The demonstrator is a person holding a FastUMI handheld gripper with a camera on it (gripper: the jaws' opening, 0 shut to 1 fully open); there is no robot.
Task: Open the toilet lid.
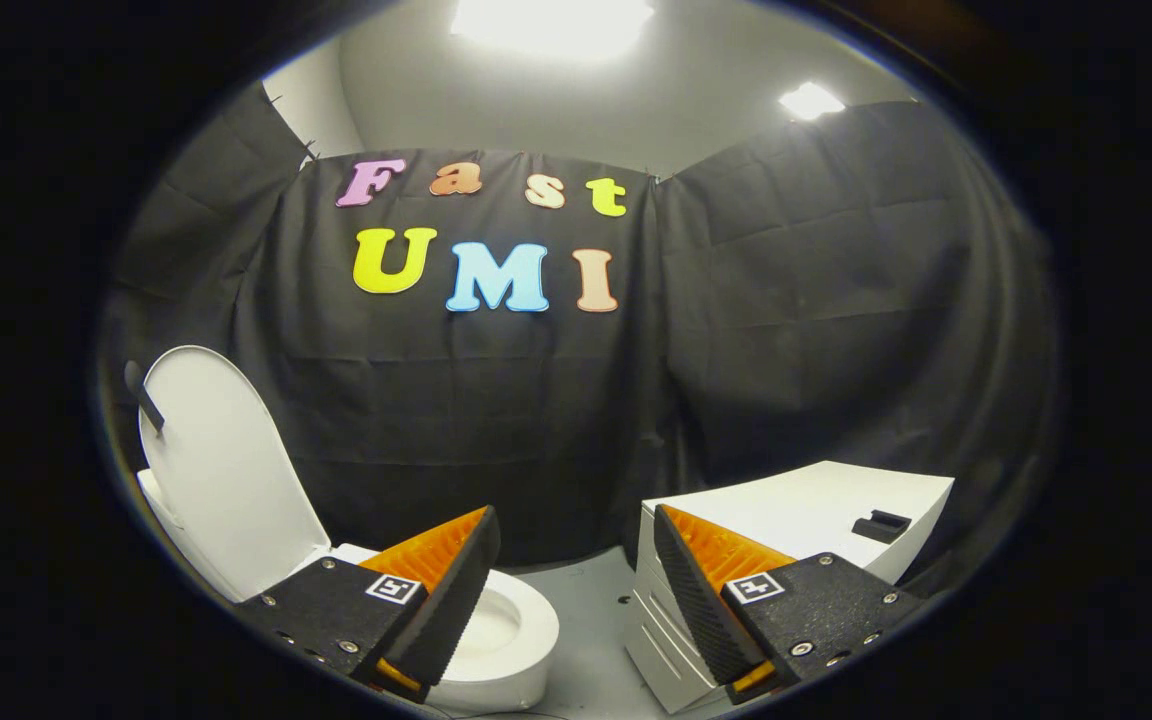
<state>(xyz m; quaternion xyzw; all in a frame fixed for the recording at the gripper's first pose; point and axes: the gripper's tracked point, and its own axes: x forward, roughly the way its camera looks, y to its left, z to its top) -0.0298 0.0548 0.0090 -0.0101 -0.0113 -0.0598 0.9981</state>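
We see one gripper (576, 590) with its two fingers spread wide apart and nothing between them; it is released and touches no object. One toilet (496, 640) stands on the grey floor (586, 610) beyond and below the left finger (446, 590), which covers part of its bowl rim. Its one toilet lid (221, 470) is already up, standing nearly upright and leaning back toward the black cloth wall (536, 420). One small dark handle (143, 395) is fixed near the lid's top edge, on the side away from the gripper. The seat ring lies down on the bowl, and we see into the white bowl just beside the left fingertip.

Beyond the right finger (701, 590) stands one white cabinet (816, 510) with drawer fronts facing the toilet; we cannot count the drawers surely. One small dark block (881, 524) sits on its top, near the far corner. A strip of bare floor separates toilet and cabinet. Two ceiling lights (551, 20) glow above the cloth.
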